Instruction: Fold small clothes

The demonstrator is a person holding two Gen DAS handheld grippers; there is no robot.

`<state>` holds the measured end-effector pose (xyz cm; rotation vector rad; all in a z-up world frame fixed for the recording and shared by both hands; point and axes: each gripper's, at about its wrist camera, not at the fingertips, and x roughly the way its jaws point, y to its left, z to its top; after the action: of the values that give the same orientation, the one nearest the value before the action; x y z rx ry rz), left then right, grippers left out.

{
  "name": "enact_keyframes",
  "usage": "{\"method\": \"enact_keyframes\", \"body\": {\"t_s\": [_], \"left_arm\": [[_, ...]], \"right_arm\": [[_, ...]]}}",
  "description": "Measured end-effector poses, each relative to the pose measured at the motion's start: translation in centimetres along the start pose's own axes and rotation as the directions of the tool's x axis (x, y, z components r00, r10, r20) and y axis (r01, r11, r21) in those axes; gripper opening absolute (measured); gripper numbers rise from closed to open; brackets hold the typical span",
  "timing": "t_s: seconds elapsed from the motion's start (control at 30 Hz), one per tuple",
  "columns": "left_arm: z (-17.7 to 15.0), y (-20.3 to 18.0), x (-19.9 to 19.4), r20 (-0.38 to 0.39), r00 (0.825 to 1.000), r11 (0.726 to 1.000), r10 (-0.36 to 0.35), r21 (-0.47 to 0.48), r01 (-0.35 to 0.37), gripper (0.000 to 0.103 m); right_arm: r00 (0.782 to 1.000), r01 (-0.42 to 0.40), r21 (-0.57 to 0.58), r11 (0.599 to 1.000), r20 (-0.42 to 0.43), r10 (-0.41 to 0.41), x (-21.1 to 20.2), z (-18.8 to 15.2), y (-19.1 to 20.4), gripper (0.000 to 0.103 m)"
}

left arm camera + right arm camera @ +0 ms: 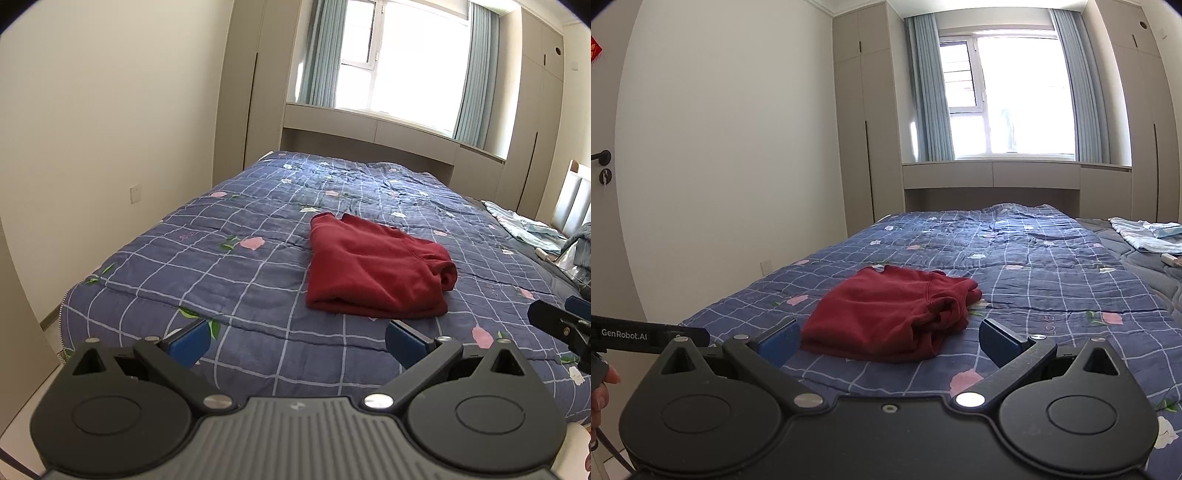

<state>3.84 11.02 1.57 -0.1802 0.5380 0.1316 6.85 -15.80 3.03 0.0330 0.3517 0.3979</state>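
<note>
Folded red garment (373, 269) on bed (221, 273).
Left gripper (295, 341) and right gripper (888, 341): level, jaws spread, empty, short of the garment.

Blue checked floral quilt (1034, 280), window (1008, 96), blue curtains (931, 92), beige wardrobes (860, 129)

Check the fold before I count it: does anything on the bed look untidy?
Yes: the red garment is folded, but its right end is bunched and rumpled rather than flat. Light-blue cloth lies loose at the bed's far right.
</note>
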Motion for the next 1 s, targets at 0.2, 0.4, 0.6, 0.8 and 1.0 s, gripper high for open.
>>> {"method": "enact_keyframes", "body": {"t_s": [0.2,0.4,0.6,0.8,1.0], "left_arm": [[-0.11,-0.11,0.18,-0.007,1.000,1.000,0.000,-0.002,0.000,0.103],[-0.29,-0.11,0.50,-0.021,1.000,1.000,-0.008,-0.005,0.007,0.103],[-0.41,-0.19,0.59,-0.026,1.000,1.000,-0.009,-0.005,0.009,0.103],[-0.53,-0.28,0.80,-0.035,0.999,1.000,-0.009,0.001,0.009,0.103],[-0.61,-0.28,0.89,-0.037,0.999,1.000,-0.009,-0.002,0.009,0.103]], "right_arm": [[1.000,0.000,0.004,1.000,-0.001,0.000,0.13,0.02,-0.09,0.102],[1.000,0.004,0.009,1.000,-0.006,-0.004,0.11,-0.19,-0.27,0.102],[1.000,0.006,0.014,1.000,-0.009,-0.006,0.20,-0.23,-0.32,0.102],[1.000,0.006,0.014,1.000,-0.009,-0.006,0.21,-0.25,-0.35,0.102],[1.000,0.006,0.015,1.000,-0.010,-0.006,0.20,-0.25,-0.36,0.102]]}}
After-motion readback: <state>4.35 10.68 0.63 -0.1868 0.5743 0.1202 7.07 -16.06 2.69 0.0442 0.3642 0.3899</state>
